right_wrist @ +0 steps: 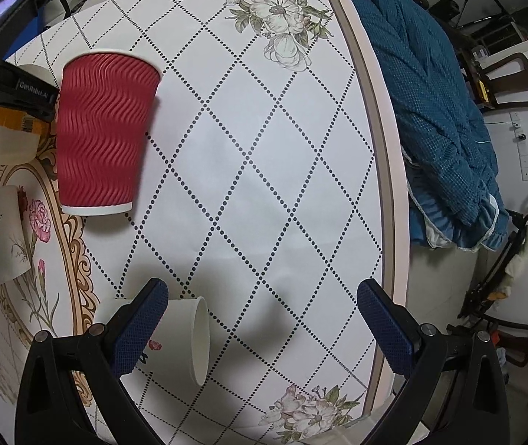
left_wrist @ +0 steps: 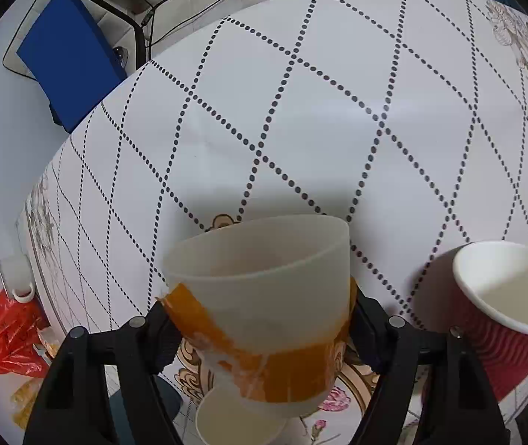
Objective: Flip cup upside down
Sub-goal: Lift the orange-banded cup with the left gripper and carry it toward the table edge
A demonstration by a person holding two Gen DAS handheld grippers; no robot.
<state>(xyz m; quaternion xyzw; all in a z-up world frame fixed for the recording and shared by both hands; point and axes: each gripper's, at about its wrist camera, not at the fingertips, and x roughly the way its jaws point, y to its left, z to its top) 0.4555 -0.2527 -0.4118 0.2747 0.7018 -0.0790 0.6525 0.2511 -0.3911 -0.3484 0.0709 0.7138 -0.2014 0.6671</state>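
Gripping the white-and-orange cup (left_wrist: 264,319) by its sides above the table (left_wrist: 338,111), mouth up, the left gripper (left_wrist: 260,328) is at the lifting step — next comes the wrist turn — while the right gripper (right_wrist: 264,324) hangs wide open, empty.

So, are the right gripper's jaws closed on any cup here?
No, the right gripper has jaws spread wide, gripping nothing, beside the lying white paper cup.

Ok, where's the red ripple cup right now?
The red ripple cup stands mouth-up on the table, upper left in the right wrist view, just right of the orange-banded cup clamped in the left tongs.
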